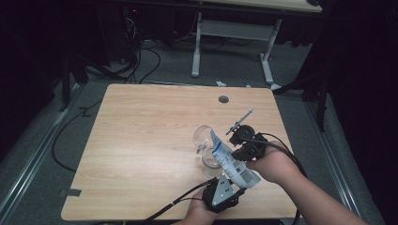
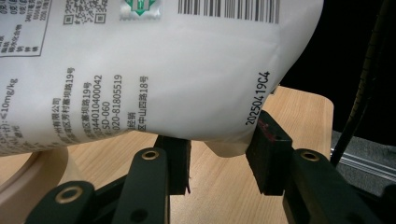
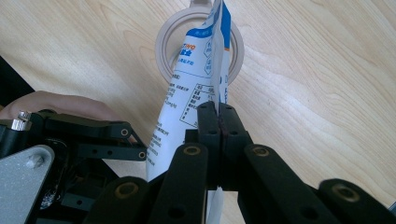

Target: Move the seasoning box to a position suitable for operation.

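A white pouch (image 1: 233,162) with blue print and a barcode is held tilted between both grippers, its top end over the mouth of a clear glass cup (image 1: 202,138) standing on the wooden table (image 1: 141,140). My right gripper (image 1: 234,151) is shut on the pouch's side seam (image 3: 215,79), and the cup's rim (image 3: 161,60) lies straight beyond it. My left gripper (image 1: 238,186) holds the pouch's lower end. Its pads (image 2: 268,154) press the bottom corner of the pouch (image 2: 187,70) from both sides. What is inside the cup I cannot make out.
A round cable hole (image 1: 223,99) sits near the table's far edge. Behind the table stands another desk on white legs (image 1: 196,47), with cables (image 1: 141,61) on the floor. The table's front edge (image 1: 141,216) is just below my left hand.
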Available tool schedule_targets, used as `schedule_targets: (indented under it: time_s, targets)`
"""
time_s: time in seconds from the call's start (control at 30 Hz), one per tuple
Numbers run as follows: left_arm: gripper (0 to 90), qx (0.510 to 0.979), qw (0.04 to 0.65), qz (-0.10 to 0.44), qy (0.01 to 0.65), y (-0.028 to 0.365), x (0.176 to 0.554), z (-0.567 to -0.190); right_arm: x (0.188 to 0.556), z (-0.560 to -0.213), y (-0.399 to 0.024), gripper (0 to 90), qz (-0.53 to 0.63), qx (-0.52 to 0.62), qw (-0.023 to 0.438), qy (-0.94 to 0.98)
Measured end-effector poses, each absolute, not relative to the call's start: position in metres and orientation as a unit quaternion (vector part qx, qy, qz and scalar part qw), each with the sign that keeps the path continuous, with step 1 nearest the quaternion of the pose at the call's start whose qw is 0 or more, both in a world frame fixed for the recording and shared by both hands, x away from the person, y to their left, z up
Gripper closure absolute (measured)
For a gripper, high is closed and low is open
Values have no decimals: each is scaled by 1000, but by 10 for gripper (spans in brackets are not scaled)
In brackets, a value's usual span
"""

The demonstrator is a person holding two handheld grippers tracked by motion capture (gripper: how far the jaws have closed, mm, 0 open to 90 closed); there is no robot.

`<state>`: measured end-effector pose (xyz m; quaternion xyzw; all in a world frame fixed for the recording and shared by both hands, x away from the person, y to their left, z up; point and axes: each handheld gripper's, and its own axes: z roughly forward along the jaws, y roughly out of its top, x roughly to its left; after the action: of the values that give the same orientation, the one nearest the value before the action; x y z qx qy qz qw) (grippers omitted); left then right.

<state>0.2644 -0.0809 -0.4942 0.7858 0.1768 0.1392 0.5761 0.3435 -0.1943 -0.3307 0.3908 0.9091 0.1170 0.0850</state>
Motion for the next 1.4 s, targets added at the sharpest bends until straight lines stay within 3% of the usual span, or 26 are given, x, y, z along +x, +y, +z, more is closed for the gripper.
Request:
schedule_targets:
  time_s: [1.4]
  targets:
    - [628,784,577,141,177,-80,265,-491,346,-329,-190,900,112,378,87,915]
